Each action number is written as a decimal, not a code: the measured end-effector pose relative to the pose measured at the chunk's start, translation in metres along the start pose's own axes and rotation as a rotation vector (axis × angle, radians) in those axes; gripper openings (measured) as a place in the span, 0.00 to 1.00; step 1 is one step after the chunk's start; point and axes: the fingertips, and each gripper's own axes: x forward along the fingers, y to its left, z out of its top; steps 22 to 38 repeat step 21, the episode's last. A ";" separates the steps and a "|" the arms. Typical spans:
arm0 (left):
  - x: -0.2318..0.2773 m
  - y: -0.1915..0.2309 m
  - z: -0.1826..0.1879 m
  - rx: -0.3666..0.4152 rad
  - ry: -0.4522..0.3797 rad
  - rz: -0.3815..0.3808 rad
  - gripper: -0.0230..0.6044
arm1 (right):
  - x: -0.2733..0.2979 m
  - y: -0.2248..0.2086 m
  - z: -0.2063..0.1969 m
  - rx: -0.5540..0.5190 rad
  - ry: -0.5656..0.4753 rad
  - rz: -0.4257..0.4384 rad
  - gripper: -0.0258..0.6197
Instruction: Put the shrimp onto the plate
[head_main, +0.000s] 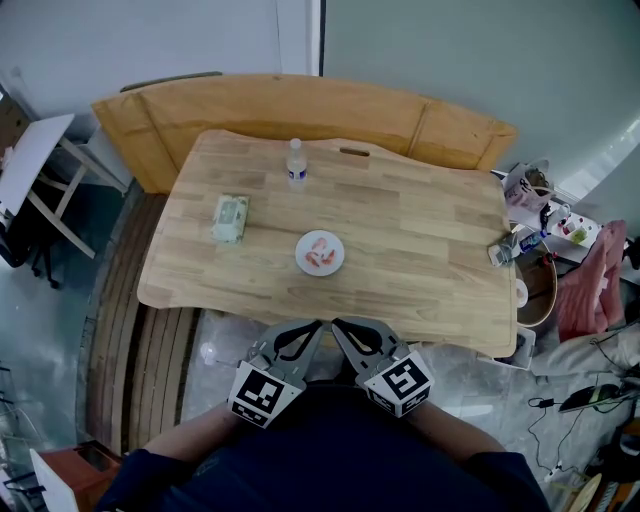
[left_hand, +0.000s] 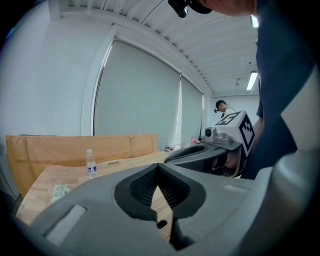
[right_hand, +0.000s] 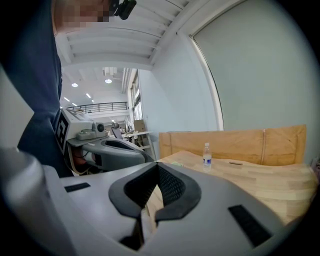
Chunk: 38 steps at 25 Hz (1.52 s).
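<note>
A small white plate (head_main: 334, 262) sits near the middle of the wooden table (head_main: 430, 250). Pink-orange shrimp (head_main: 319, 252) lie on it. Both grippers hang below the table's near edge, close to the person's body and well short of the plate. My left gripper (head_main: 316, 326) is shut with nothing in it, and its tips lean toward the right one. My right gripper (head_main: 338, 324) is shut and empty too. The left gripper view shows its own jaws (left_hand: 159, 171) closed and the right gripper (left_hand: 200, 152) beside them. The right gripper view shows its jaws (right_hand: 157, 169) closed, with the plate hidden.
A clear water bottle (head_main: 296, 165) stands at the table's far side and a green packet (head_main: 230, 218) lies to the left. A wooden bench (head_main: 300, 105) curves behind the table. Bags, a pink cloth (head_main: 590, 280) and cables crowd the floor at the right.
</note>
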 end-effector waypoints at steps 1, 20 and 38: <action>0.000 0.000 0.000 0.001 0.000 -0.001 0.05 | 0.000 0.000 0.000 0.000 0.000 0.000 0.05; -0.004 -0.002 -0.001 -0.004 -0.006 0.000 0.05 | -0.002 0.005 0.000 0.003 -0.001 -0.003 0.05; -0.004 -0.003 -0.001 -0.004 -0.006 0.000 0.05 | -0.002 0.005 0.000 0.005 -0.001 -0.003 0.05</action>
